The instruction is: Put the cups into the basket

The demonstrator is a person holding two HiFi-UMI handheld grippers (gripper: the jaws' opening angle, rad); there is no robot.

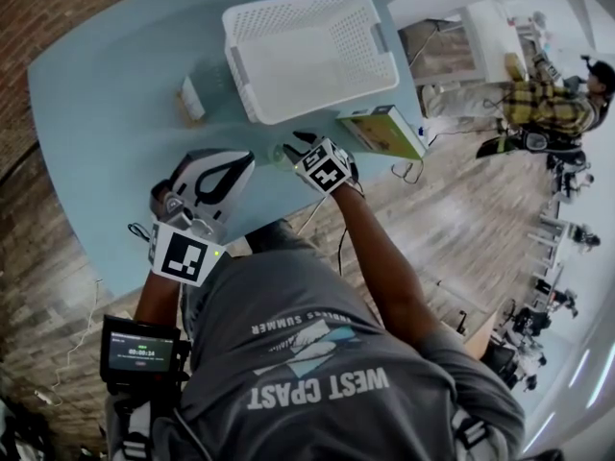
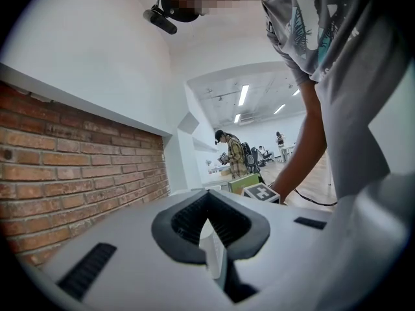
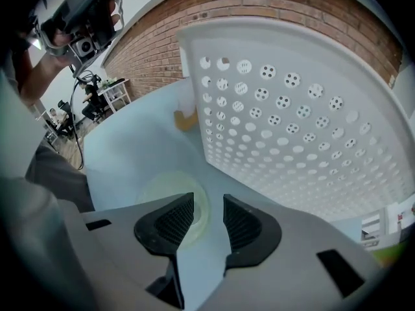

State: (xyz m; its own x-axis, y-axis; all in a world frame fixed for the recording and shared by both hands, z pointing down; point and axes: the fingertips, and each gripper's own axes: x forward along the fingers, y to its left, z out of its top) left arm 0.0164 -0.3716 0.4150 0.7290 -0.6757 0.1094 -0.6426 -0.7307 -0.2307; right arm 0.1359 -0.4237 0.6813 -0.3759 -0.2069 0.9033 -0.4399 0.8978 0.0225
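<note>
In the head view, the light blue desk (image 1: 115,113) carries one white basket (image 1: 293,5), which is empty. I count two cups, both outside it. The far cup (image 1: 192,99) stands just beside the left wall of the basket. The near cup (image 1: 282,152) is close to the front corner of the basket, right at the right tool (image 1: 300,150). The left tool (image 1: 216,176) is held up above the desk, away from both cups.

In the left gripper view, the left tool (image 2: 209,199) looks at a brick wall. Its jaw tips meet, and I see no cup between them.

In the right gripper view, the right tool (image 3: 209,216) has its jaws apart, with the near cup (image 3: 165,188) just in front, partly behind the left jaw. The far cup (image 3: 185,116) has something tan at its bottom.

Both cups look like thin clear plastic. I judge them light, smooth and easy to crush, so a gentle hold across the rim or upper wall seems best.
</note>
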